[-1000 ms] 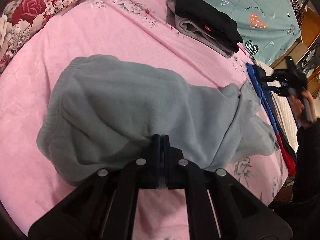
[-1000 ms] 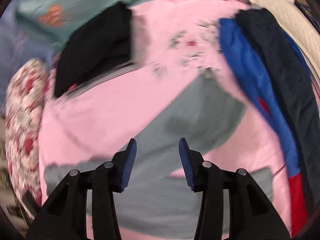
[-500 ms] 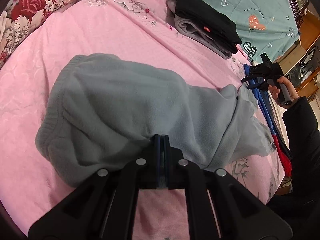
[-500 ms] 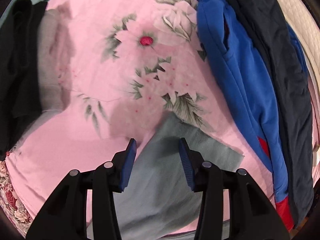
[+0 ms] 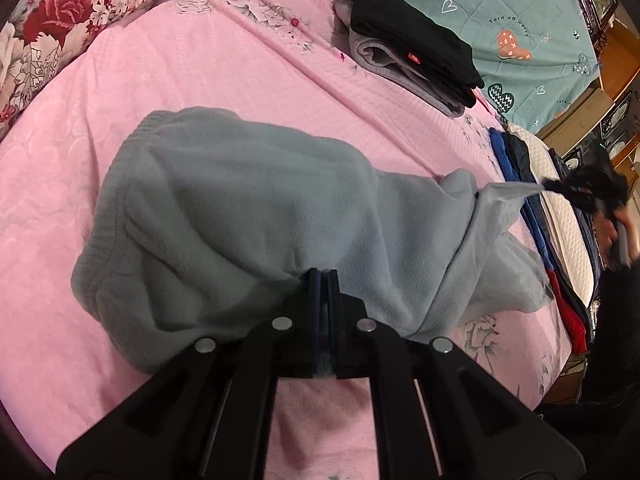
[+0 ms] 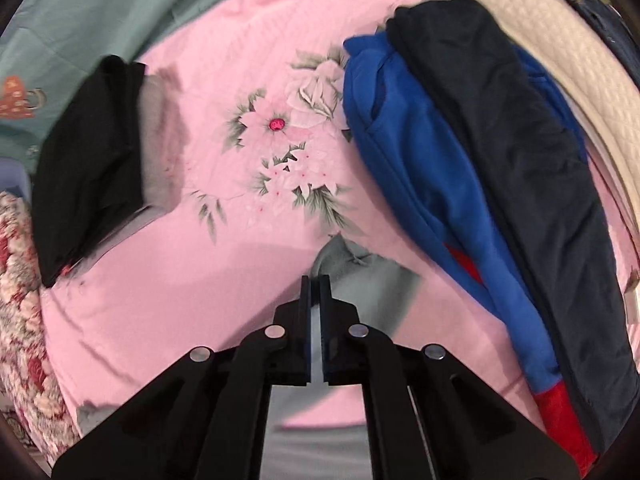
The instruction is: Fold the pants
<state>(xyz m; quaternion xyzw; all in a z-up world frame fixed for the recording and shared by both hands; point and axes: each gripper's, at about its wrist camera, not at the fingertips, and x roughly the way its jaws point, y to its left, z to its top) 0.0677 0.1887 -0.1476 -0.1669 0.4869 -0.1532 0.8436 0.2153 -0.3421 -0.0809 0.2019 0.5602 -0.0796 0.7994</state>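
Observation:
Grey fleece pants (image 5: 248, 216) lie bunched on the pink bedspread (image 5: 200, 72), waistband to the left. My left gripper (image 5: 323, 276) is shut on the near edge of the pants. In the right wrist view my right gripper (image 6: 315, 280) is shut on the grey leg end (image 6: 352, 268), which pokes out past its tips. From the left wrist view that gripper (image 5: 560, 186) appears at the far right, pulling the leg hem (image 5: 508, 192) taut and off the bed.
A folded stack of black and grey clothes (image 5: 412, 48) sits at the far side of the bed. Blue, navy and red garments (image 6: 472, 184) lie along the right edge, beside a cream quilted pad (image 6: 532, 40). A floral pillow (image 5: 60, 12) is at the left.
The right gripper came down over the grey leg end with its jaws apart, then shut on it and lifted it toward the right. The left gripper stayed shut in place.

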